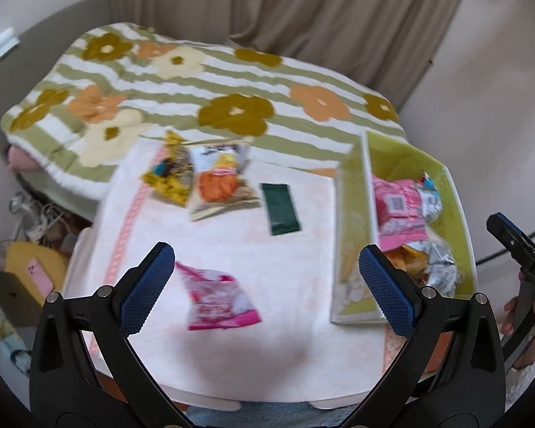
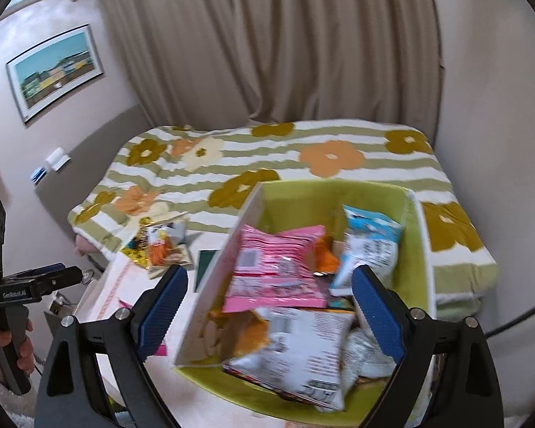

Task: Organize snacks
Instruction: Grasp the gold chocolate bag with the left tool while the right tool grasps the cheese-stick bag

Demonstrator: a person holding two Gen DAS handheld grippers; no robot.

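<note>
Both grippers hang released with nothing between their blue pads: the left gripper (image 1: 265, 289) over the white towel (image 1: 296, 249), the right gripper (image 2: 269, 308) over the green box (image 2: 419, 271) at the towel's right edge. Blur smears every label, and a pink packet (image 1: 219, 301) lies near, a dark green bar (image 1: 281, 208) farther off, and two overlapping bags (image 1: 199, 174) farthest. Inside the box, a pink pack (image 2: 278, 267) and white bags (image 2: 303, 353) bury others, whose number cannot be told.
</note>
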